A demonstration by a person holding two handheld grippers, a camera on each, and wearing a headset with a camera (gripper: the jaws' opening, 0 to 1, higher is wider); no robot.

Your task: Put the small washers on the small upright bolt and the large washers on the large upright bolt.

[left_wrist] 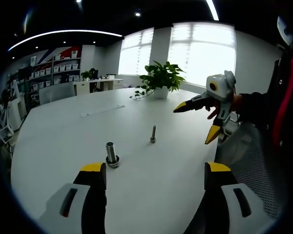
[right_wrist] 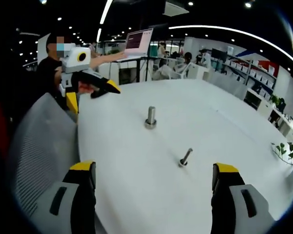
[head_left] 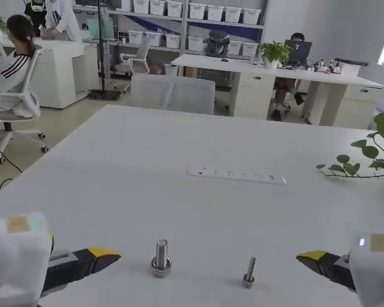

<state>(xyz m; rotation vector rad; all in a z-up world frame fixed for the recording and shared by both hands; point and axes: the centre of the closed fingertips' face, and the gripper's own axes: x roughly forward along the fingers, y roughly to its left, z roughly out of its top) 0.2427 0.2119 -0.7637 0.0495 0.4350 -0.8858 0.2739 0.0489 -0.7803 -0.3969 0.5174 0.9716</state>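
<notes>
- Left gripper point(left_wrist: 156, 168) – jaws wide apart, hovering over the near edge of the white table point(head_left: 179, 192).
- Right gripper point(right_wrist: 154, 168) – jaws wide apart too, facing the left one.
- Large bolt point(head_left: 160, 257) and small bolt point(head_left: 249, 272) stand on the table between the grippers, apart from both.

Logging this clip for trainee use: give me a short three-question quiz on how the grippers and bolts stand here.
1. True or false: the left gripper and the right gripper both stand open.
2. Nearest the left gripper stands: A. large bolt B. power strip C. plant.
3. Which bolt is nearer the right gripper?
Key: 1 true; 2 A; 3 the small bolt.
</notes>
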